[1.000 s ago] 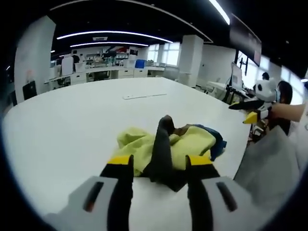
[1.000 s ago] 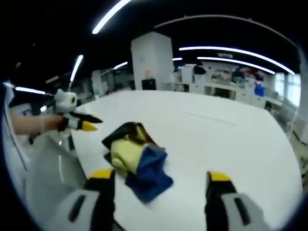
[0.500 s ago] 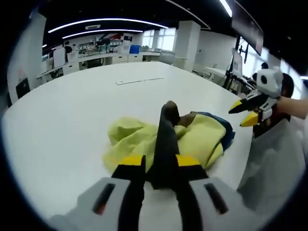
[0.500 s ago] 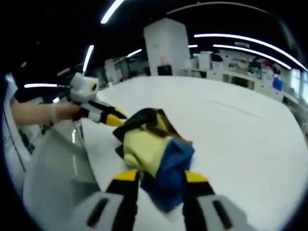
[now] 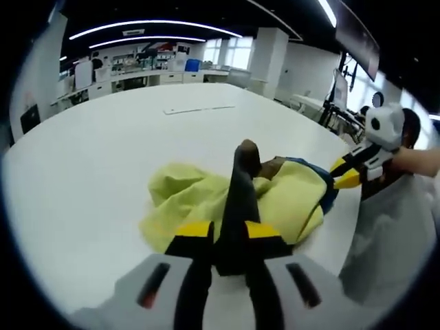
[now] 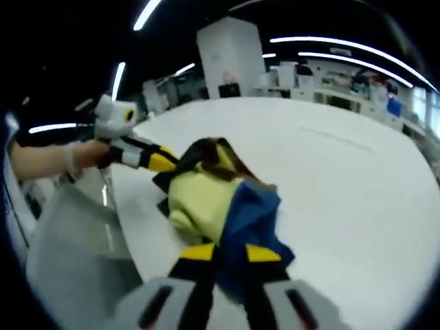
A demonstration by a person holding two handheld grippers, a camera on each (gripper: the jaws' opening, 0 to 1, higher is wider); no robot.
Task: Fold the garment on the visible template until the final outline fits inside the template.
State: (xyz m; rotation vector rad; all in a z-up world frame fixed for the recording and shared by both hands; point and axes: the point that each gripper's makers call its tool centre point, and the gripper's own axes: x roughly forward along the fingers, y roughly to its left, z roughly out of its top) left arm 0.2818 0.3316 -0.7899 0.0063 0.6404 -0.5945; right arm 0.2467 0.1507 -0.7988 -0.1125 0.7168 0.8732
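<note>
The garment [image 5: 275, 199] lies bunched in a heap on the white table [image 5: 103, 151], close to the table's near edge where the person stands. It is soft, light cloth in yellow, blue and dark panels, and it will sag and drag rather than hold a shape. I judge it best taken at a hem or corner, one in each claw, so it can be spread flat before folding.

The left gripper [image 5: 228, 232] has its jaws drawn nearly together on a dark fold that stands up from the heap. The right gripper [image 6: 222, 256] is likewise pinched nearly shut, on the blue part of the garment at the heap's near side.

The left gripper view shows the yellow cloth spreading out toward the table's middle, and a thin pale strip [image 5: 196, 109] lying far beyond the heap; whether that marks the template is unclear at this distance. The right gripper view shows instead the blue panel on top and the dark lining behind it, with the left gripper reaching in at the heap's far side.
</note>
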